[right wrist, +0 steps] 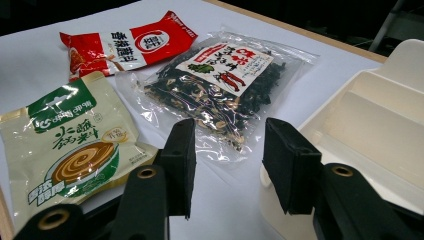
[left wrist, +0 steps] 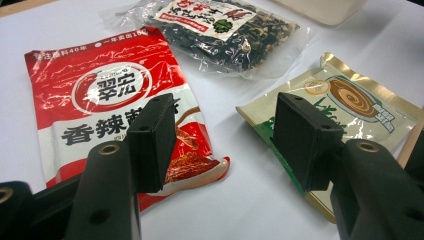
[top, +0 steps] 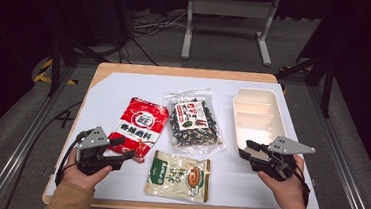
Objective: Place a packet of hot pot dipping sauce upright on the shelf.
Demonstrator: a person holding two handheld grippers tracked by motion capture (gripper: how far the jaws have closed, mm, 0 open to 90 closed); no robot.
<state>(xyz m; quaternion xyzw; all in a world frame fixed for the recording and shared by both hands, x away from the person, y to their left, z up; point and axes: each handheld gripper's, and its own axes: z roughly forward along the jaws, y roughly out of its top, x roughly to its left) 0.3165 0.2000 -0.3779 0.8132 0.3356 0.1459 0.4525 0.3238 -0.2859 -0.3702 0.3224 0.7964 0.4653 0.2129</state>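
Hovering: your left gripper released, jaws apart, nothing between, at bottom edge of red pouch, approx 8 o'clock on table. Right gripper also released, beside cream tray at 4 o'clock. Step, I'd judge: pre-grasp. Next: lower, pinch pouch edge. Pouch long axis runs approx 7–1 o'clock, top toward 1.

The person's forearms come in low from the near edge, well apart, sleeves showing at the wrists. The left hand wraps around the left claw, which points forward and inward with its jaws spread wide and nothing between them. The right hand grips the right claw, aimed inward toward the left, jaws likewise parted and holding nothing. Both claws hover just above the surface.
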